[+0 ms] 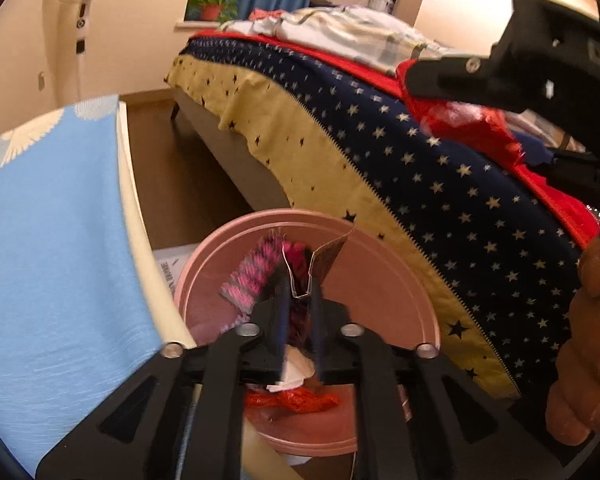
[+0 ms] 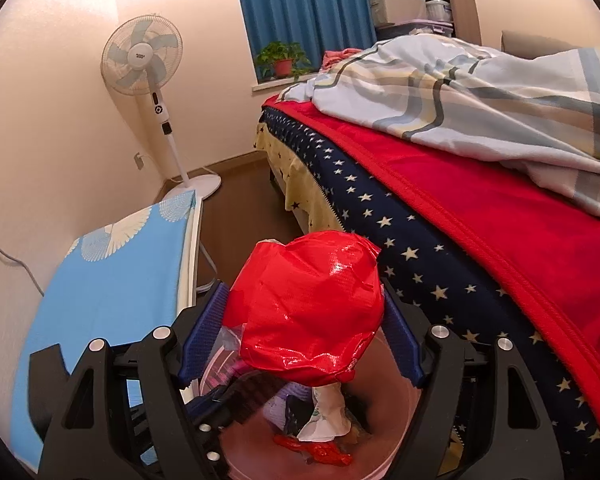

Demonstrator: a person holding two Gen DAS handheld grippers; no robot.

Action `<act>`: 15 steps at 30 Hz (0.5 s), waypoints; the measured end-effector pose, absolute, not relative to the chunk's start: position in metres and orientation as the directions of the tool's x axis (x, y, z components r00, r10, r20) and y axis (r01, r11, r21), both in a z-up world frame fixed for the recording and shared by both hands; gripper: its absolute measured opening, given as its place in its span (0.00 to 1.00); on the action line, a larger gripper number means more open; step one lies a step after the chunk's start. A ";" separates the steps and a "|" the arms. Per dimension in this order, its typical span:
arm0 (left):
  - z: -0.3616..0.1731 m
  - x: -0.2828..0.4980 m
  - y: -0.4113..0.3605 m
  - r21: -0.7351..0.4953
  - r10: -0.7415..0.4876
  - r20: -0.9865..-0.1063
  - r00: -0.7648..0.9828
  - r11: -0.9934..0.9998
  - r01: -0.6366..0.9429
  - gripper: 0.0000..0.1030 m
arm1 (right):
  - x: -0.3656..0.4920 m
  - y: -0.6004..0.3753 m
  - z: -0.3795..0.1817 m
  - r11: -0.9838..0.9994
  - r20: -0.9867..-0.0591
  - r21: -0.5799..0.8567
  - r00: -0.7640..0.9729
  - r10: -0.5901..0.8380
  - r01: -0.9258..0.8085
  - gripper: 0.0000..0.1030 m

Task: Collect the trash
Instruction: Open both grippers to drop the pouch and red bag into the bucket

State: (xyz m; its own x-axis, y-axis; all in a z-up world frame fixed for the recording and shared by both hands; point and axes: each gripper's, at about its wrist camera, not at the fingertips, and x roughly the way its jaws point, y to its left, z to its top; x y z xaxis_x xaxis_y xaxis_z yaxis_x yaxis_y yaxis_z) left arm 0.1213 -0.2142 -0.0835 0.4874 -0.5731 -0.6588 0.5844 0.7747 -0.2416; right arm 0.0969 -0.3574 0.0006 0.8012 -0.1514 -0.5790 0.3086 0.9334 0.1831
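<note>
Over the pink bin [image 1: 380, 248] my left gripper [image 1: 300, 304] points down, its jaws a little apart. A pink fringed wrapper [image 1: 248, 280] and a brown scrap on a white string [image 1: 330, 258] hang loosely at the fingertips, and the pads do not press on them. My right gripper [image 2: 304, 320] is shut on a puffed red plastic bag [image 2: 308, 304], held above the same bin [image 2: 384, 392]. That bag [image 1: 472, 120] also shows at the upper right of the left wrist view. In the bin lie white paper [image 2: 324, 420] and a red wrapper [image 2: 320, 450].
A bed with a starred navy cover [image 1: 420, 168] and a red blanket [image 2: 500, 240] runs along the right. A blue-covered board [image 1: 52, 240] stands to the left of the bin. A pedestal fan [image 2: 148, 64] is in the far corner. A person's hand [image 1: 588, 340] is at the right edge.
</note>
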 end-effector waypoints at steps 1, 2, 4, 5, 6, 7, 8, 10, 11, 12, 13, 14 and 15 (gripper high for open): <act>-0.084 0.122 -0.210 -0.241 -0.564 -0.658 0.499 0.786 0.570 0.27 | 0.099 -0.357 -0.001 0.934 -0.587 0.181 0.796 -0.149 0.308 0.74; -0.085 0.124 -0.205 -0.249 -0.557 -0.656 0.510 0.797 0.550 0.27 | 0.100 -0.357 -0.003 0.934 -0.593 0.179 0.791 -0.149 0.310 0.78; -0.086 0.128 -0.195 -0.262 -0.545 -0.656 0.521 0.813 0.520 0.27 | 0.101 -0.357 -0.004 0.932 -0.597 0.185 0.789 -0.145 0.311 0.80; -0.085 0.129 -0.192 -0.264 -0.540 -0.655 0.529 0.819 0.509 0.27 | 0.102 -0.356 -0.005 0.932 -0.598 0.187 0.789 -0.142 0.310 0.80; -0.084 0.130 -0.187 -0.260 -0.531 -0.653 0.540 0.827 0.499 0.27 | 0.102 -0.355 -0.005 0.933 -0.597 0.185 0.789 -0.144 0.310 0.80; -0.082 0.130 -0.184 -0.256 -0.526 -0.651 0.548 0.831 0.493 0.27 | 0.102 -0.355 -0.004 0.933 -0.595 0.184 0.791 -0.145 0.310 0.80; -0.081 0.130 -0.181 -0.252 -0.521 -0.648 0.556 0.835 0.488 0.27 | 0.102 -0.355 -0.004 0.933 -0.594 0.186 0.792 -0.143 0.309 0.80; -0.078 0.129 -0.175 -0.246 -0.512 -0.643 0.570 0.842 0.479 0.27 | 0.101 -0.355 -0.002 0.933 -0.590 0.191 0.795 -0.140 0.306 0.80; -0.076 0.128 -0.172 -0.244 -0.509 -0.640 0.576 0.845 0.475 0.27 | 0.101 -0.355 -0.002 0.932 -0.588 0.192 0.797 -0.142 0.307 0.80; -0.075 0.128 -0.169 -0.243 -0.506 -0.638 0.580 0.848 0.472 0.27 | 0.099 -0.356 -0.001 0.931 -0.586 0.196 0.798 -0.141 0.308 0.80; -0.074 0.128 -0.167 -0.243 -0.504 -0.637 0.583 0.849 0.469 0.27 | 0.097 -0.356 0.000 0.929 -0.583 0.206 0.801 -0.137 0.309 0.80; -0.071 0.126 -0.164 -0.242 -0.501 -0.634 0.589 0.852 0.465 0.27 | 0.096 -0.357 0.002 0.927 -0.580 0.213 0.803 -0.135 0.309 0.80; -0.070 0.128 -0.163 -0.241 -0.500 -0.632 0.593 0.853 0.462 0.27 | 0.094 -0.357 0.003 0.926 -0.577 0.217 0.806 -0.134 0.309 0.80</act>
State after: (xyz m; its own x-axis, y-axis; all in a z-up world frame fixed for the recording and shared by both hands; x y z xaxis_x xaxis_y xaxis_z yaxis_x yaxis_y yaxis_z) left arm 0.1276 -0.1625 -0.0701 0.5926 -0.4995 -0.6319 0.4622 0.8534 -0.2412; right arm 0.0945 -0.3573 0.0028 0.8058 -0.1339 -0.5769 0.3092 0.9259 0.2170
